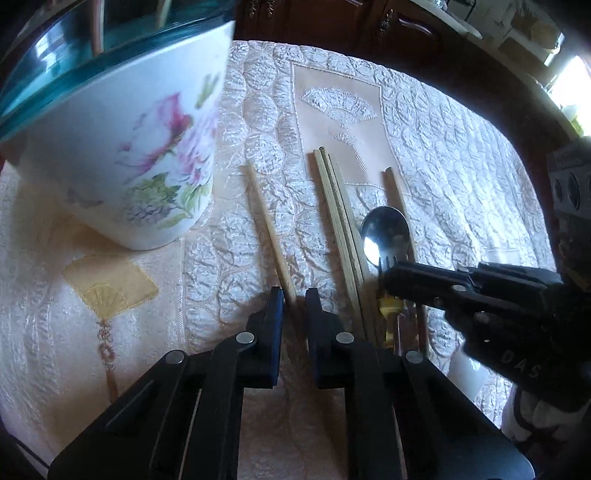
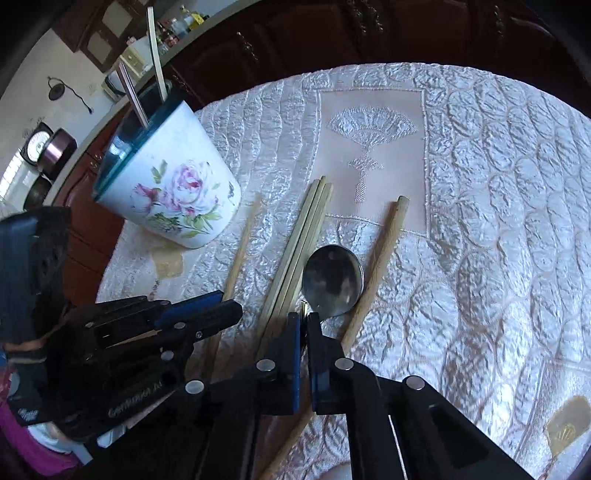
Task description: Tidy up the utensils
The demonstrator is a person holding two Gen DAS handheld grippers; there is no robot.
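My left gripper [image 1: 294,295] is shut on the near end of a single light wooden chopstick [image 1: 266,221] that lies on the cloth; the right wrist view shows the same grip [image 2: 229,308] on that chopstick [image 2: 242,243]. To its right lies a bundle of chopsticks [image 1: 338,229] [image 2: 301,240], then a metal spoon [image 1: 384,236] [image 2: 332,284] and a thicker wooden stick [image 1: 397,199] [image 2: 382,254]. My right gripper [image 2: 304,317] [image 1: 386,275] is shut on a small fork [image 1: 387,258] with a yellow handle, beside the spoon's bowl.
A white flowered cup [image 1: 129,147] [image 2: 177,184] with a teal rim stands at the left, a few utensils [image 2: 157,66] upright in it. A quilted pale cloth [image 2: 480,221] covers the table. Dark wooden cabinets [image 2: 295,33] stand behind.
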